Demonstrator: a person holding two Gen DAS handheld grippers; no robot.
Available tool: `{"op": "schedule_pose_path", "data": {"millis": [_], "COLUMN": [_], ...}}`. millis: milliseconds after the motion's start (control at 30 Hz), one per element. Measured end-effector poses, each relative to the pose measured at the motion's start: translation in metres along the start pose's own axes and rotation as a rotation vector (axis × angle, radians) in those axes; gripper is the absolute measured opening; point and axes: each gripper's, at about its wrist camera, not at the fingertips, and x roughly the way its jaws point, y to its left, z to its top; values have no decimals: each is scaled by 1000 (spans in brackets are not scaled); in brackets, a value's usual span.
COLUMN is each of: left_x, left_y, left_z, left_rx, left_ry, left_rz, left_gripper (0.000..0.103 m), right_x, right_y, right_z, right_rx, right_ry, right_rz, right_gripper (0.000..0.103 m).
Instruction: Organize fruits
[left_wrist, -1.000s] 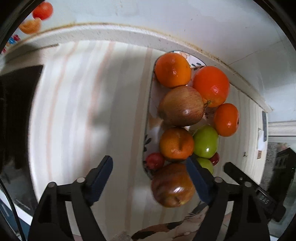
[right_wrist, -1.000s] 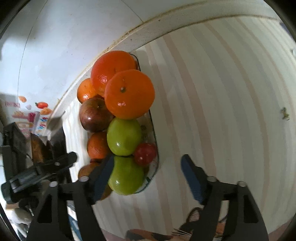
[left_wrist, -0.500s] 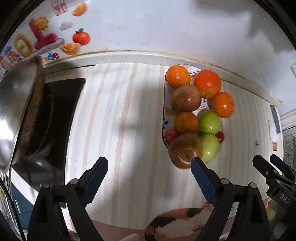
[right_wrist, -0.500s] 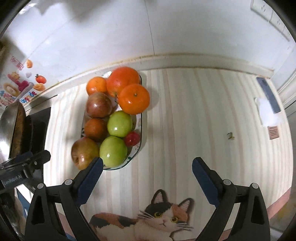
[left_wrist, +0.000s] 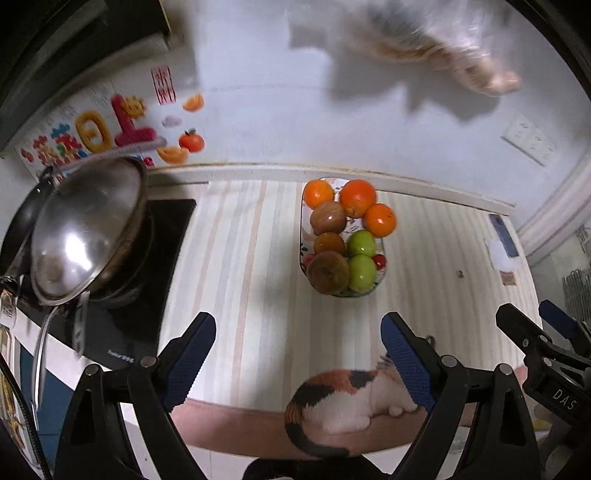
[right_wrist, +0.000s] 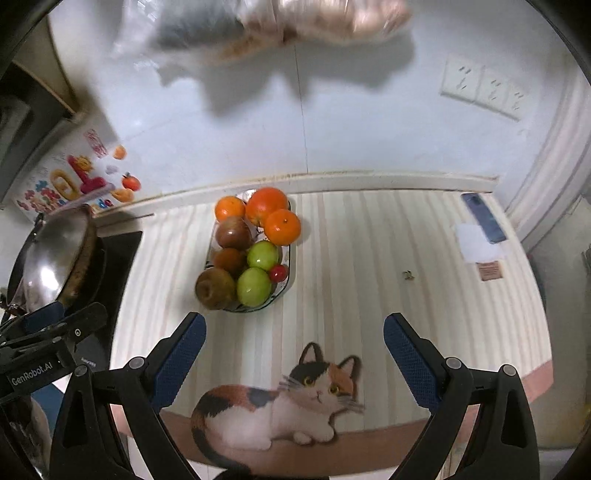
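A patterned oblong tray (left_wrist: 303, 229) (right_wrist: 286, 275) sits on the striped counter mat near the wall. It holds three oranges (left_wrist: 357, 197) (right_wrist: 282, 226), brown-red apples (left_wrist: 328, 272) (right_wrist: 215, 287), two green apples (left_wrist: 362, 272) (right_wrist: 254, 286) and a small red fruit (right_wrist: 278, 272). My left gripper (left_wrist: 298, 345) is open and empty, well back from the tray. My right gripper (right_wrist: 294, 347) is open and empty, also well short of the tray. Each gripper shows at the edge of the other's view.
A steel wok lid (left_wrist: 85, 229) rests on a pan over a black cooktop (left_wrist: 122, 317) at the left. A cat picture (right_wrist: 280, 402) marks the mat's front edge. A phone (right_wrist: 484, 218) and papers lie at the right. Plastic bags (right_wrist: 280, 29) hang on the wall above.
Both grippers have pulled up and back from the tray, so the fruit looks smaller and farther. The fruit has not moved. Both stay open.
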Motion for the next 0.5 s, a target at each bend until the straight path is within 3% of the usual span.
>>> {"op": "schedule_pose_path", "data": {"millis": [300,500], "left_x": [-75,-117], "left_y": [-2,1], "left_z": [-66,-89], "left_rx": [70,92], "left_ry": [-72,-142], "left_rz": [-29,-24], "left_gripper": [92,92], "right_x": [-103,-155], "right_y": [12,18], "right_z": [-68,-97], "right_rx": [31,38], "right_ry": [-92,-155], "right_rz": [-51,-67], "right_gripper": [99,100]}}
